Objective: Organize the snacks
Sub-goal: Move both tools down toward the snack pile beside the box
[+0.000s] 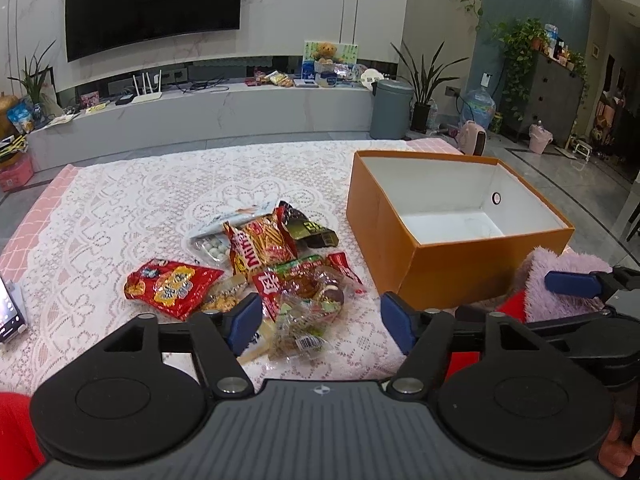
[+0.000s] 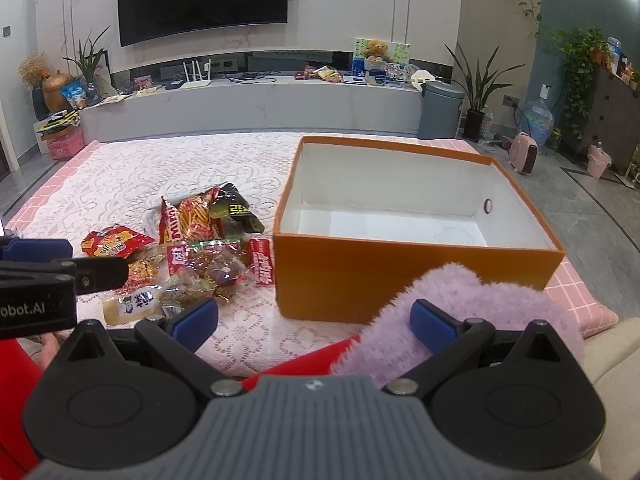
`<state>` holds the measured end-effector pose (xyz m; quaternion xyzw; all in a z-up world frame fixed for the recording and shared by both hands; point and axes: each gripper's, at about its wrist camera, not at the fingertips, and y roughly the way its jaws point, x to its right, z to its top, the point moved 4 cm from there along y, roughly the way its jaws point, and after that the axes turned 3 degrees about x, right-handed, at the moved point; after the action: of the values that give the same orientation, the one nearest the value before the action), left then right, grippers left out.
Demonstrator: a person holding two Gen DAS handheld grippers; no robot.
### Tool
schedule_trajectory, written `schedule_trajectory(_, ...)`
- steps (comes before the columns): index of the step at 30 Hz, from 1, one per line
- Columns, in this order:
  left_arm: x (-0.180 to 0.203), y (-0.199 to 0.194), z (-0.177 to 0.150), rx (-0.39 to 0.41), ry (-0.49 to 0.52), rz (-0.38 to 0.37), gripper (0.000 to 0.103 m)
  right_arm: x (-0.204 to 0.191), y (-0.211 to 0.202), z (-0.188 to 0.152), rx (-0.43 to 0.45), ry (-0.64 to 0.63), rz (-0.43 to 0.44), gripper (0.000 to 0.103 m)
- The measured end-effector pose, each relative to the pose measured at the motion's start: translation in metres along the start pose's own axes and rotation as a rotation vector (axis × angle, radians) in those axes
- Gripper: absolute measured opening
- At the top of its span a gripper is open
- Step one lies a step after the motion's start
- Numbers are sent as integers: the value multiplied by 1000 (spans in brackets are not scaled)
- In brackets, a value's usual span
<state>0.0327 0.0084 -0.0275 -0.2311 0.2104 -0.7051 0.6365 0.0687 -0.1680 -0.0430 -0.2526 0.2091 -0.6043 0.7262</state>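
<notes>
The snacks (image 1: 256, 276) sit in a loose pile on the lace cloth (image 1: 132, 208) that covers the counter, roughly mid-counter and closer to the near edge; right beside the pile, toward the right edge, there's an orange box (image 1: 400, 256) with a white inside, open on top and with nothing in it; pile and box are near each other but not touching.

In the pile: a red bag (image 1: 172, 286) on its left side, a Mimi pack (image 1: 260, 244) up the middle, a dark pouch (image 1: 312, 232) behind that, and a clear pack (image 1: 308, 308) of wrapped bits at the near end.

The left gripper (image 1: 320, 316) hangs over the near end of the pile with its blue pads spread wide; the clear pack lies in the gap between them, but neither pad seems to be pressing on it, so it's open and not gripping anything.

The right gripper (image 2: 316, 320) is spread wide too, nothing clamped; it sits near the front of the box, low over the near edge of the counter; a fuzzy lilac sleeve (image 2: 472, 304) with a red cuff lies across its right side, just in front of the box's near wall.

A phone (image 1: 12, 312) peeks in at the left edge of the counter.
</notes>
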Motion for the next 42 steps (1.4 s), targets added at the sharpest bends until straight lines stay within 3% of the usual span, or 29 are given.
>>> schedule_trajectory(3,-9,2,1,18,-2,19,84,-5,6,2,-13,7,24,100)
schedule_trajectory(9,-47,11,-1,-14,-169,18,85,-21,23,7,-27,-18,58,100)
schedule_trajectory(13,-65,18,-5,-49,-206,16,85,-35,35,8,-39,-45,76,99)
schedule_trajectory(17,-82,25,-6,-98,-252,-18,84,-50,51,11,-70,-68,110,82)
schedule_trajectory(21,-95,39,-7,-167,-261,-37,71,-66,64,13,-95,-87,154,71)
schedule_trajectory(23,-101,47,-7,-198,-259,-37,71,-74,74,13,-108,-100,161,66)
schedule_trajectory(28,-109,69,-11,-233,-297,-34,73,-81,98,13,-156,-53,172,67)
schedule_trajectory(32,-118,91,-18,-253,-362,-14,77,-76,118,8,-215,58,181,75)
schedule_trajectory(42,-126,118,-31,-271,-444,-53,80,-70,146,2,-244,229,202,81)
